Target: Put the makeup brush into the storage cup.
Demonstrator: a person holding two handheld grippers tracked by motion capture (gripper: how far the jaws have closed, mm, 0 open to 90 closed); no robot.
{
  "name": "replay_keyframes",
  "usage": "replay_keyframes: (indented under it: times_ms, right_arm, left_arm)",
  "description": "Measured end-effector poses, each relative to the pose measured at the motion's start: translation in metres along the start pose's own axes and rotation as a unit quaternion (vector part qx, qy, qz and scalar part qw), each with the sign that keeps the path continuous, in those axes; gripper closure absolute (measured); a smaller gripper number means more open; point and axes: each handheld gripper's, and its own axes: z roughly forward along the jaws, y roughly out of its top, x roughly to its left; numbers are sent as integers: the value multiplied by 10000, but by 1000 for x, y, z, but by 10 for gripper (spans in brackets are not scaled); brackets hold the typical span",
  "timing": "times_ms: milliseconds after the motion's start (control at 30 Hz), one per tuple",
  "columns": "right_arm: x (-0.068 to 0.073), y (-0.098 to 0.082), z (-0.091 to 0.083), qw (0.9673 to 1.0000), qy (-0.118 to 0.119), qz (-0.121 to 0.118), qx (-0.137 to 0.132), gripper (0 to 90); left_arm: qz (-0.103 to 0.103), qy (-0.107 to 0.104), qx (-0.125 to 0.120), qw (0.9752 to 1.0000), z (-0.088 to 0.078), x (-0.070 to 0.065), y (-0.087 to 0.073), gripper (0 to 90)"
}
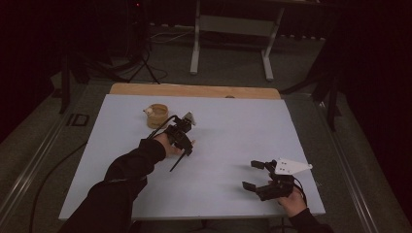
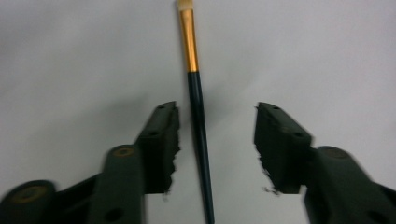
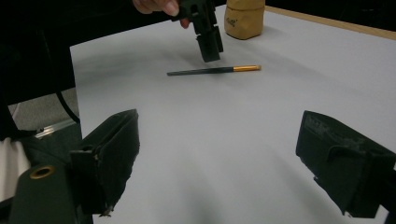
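Observation:
A paintbrush (image 2: 198, 116) with a dark handle, gold ferrule and pale bristles lies flat on the white table. My left gripper (image 2: 215, 109) hovers over it, open, one jaw on each side of the handle and neither touching it. The right gripper view shows the brush (image 3: 215, 70) on the table with the left gripper (image 3: 208, 44) just above it. From the high view, the left gripper (image 1: 183, 143) is left of the table's middle, and the brush's handle end (image 1: 176, 164) sticks out toward the person. My right gripper (image 1: 251, 174) rests open at the front right, holding nothing.
A tan, round cup-like container (image 1: 157, 115) stands just behind the left gripper, also visible in the right gripper view (image 3: 243, 18). The white table sheet (image 1: 233, 126) has a wooden edge (image 1: 194, 90) at the back. Table legs and cables stand on the floor beyond.

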Motion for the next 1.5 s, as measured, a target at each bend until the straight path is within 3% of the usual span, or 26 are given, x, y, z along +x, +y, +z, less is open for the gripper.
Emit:
replay_keyframes:
  times_ms: [233,633,733,800,1100,1500]
  right_arm:
    - [0,0,0,10000,11,-5,0,135]
    - [0,0,0,10000,8,0,-1,135]
    - [0,0,0,10000,20,1,3,135]
    - [0,0,0,10000,60,38,-31,135]
    - [-1,0,0,10000,48,60,-43,135]
    - [-1,0,0,10000,44,67,-37,135]
  left_arm:
    - [-10,100,42,9999,9,1,5,541]
    - [78,214,225,9995,23,1,12,653]
    - [165,204,201,9995,24,-1,12,679]
    - [292,303,229,9989,25,-3,13,701]
    - [360,500,398,9973,26,-7,17,741]
    - [367,549,435,9969,26,-5,18,794]
